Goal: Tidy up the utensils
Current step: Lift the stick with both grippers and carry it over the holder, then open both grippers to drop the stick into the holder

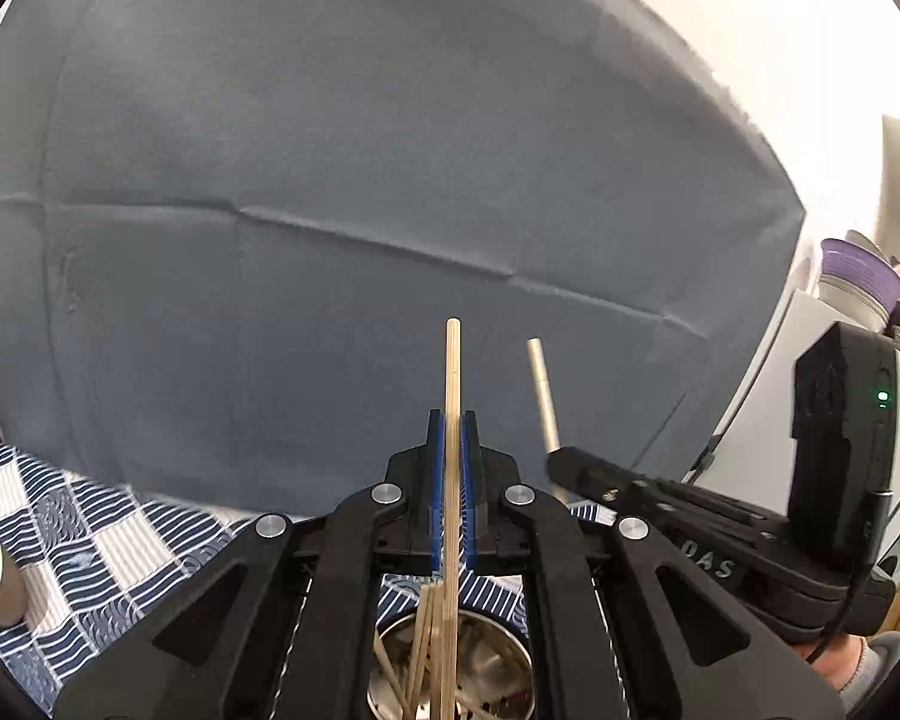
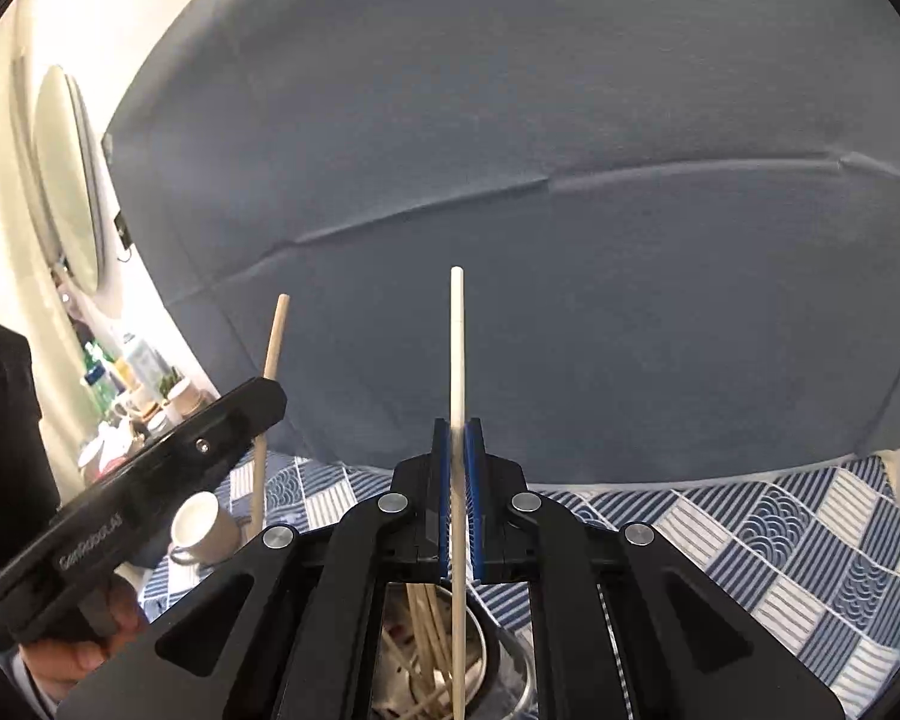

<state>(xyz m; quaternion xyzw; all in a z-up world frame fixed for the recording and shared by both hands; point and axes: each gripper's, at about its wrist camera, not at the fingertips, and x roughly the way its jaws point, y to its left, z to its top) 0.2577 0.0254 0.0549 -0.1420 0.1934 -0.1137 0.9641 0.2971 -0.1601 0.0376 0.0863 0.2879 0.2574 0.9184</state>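
- Upright, a wooden chopstick [image 1: 453,396] sits clamped in the left gripper [image 1: 453,438].
- Right gripper [image 2: 461,450] pinches a white chopstick [image 2: 457,348] above the metal holder [image 2: 513,660].

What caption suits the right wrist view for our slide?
Right tool shut on a white chopstick above a steel utensil holder, left tool gripping a wooden chopstick.
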